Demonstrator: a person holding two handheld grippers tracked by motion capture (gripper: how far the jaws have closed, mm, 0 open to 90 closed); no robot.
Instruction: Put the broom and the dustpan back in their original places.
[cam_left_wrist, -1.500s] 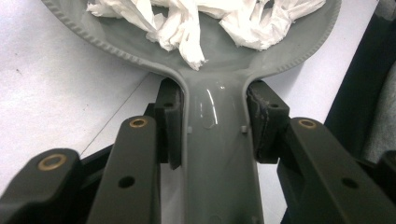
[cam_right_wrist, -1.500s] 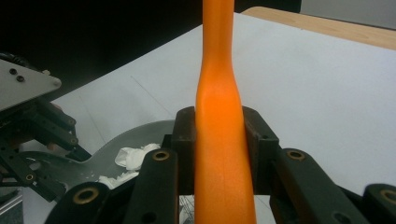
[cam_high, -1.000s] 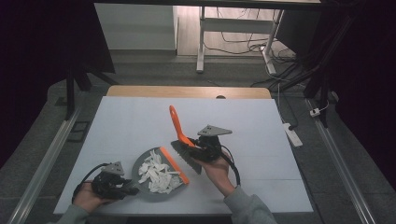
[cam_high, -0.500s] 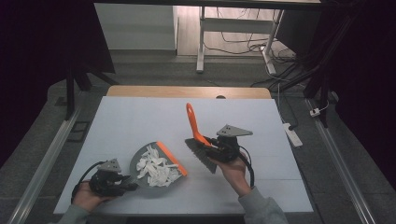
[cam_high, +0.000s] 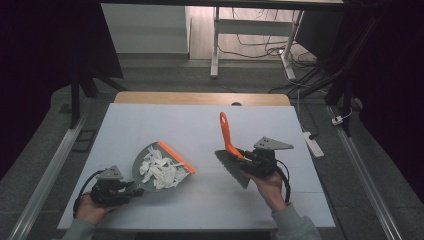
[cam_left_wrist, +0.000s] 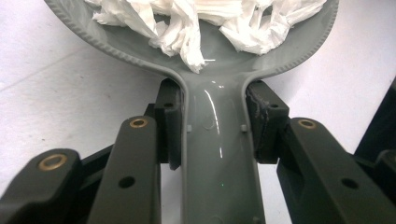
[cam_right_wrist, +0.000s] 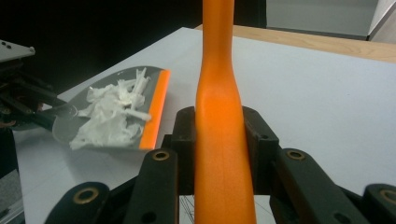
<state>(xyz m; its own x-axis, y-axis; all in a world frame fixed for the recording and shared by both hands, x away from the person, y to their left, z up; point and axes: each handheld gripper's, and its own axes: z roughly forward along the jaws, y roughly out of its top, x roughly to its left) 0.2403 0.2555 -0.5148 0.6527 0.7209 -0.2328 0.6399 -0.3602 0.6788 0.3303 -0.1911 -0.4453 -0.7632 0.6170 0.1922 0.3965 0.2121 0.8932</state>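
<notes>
dustpan (cam_high: 162, 167): grey plastic, light and stiff, bit glossy so probably slick. The long handle is the obvious spot to grab. Rounded pan, ribbed rim, orange lip (cam_high: 176, 156) along the front edge. Sits flat on the worktop at roughly 7 o'clock from its middle.

paper scraps (cam_high: 160, 169): white, crumpled, basically weightless. They're piled loose in the pan, so I'd guess any tilt or jerk spills them.

brush (cam_high: 229, 150): orange handle, dark bristle head, also light and rigid. Held off to 3 o'clock of the dustpan, well apart, handle pointing away toward 12.

left gripper (cam_left_wrist: 212, 126): pads clamped on both sides of the dustpan handle, right below the pan.

right gripper (cam_right_wrist: 219, 140): squeezed tight around the brush handle.

worktop (cam_high: 150, 120): pale, plain sheet with a wooden far edge.
</notes>
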